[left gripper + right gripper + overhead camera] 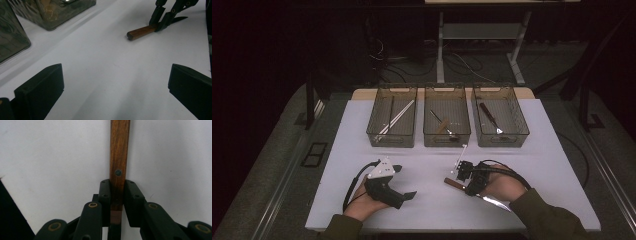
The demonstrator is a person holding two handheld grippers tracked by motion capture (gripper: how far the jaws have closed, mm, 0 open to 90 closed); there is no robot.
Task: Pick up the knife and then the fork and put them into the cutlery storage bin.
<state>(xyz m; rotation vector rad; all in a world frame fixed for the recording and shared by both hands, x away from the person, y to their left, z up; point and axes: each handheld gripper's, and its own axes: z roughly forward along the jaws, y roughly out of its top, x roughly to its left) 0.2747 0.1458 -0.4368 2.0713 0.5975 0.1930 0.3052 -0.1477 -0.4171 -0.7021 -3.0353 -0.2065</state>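
You are in a lab or test room, not a home. Your white worktop (532, 165) stands alone on a grey floor (272, 170) in a dark room. At its far side three clear plastic bins (447, 122) stand in a neat row. Behind them, loose cables (462, 62) lie on the floor by the metal legs of another table (517, 55).

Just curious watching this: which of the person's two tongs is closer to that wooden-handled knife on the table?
The right. The right tongs are closed on the knife at its wooden handle. The left tongs rest open on the white table, apart from it.
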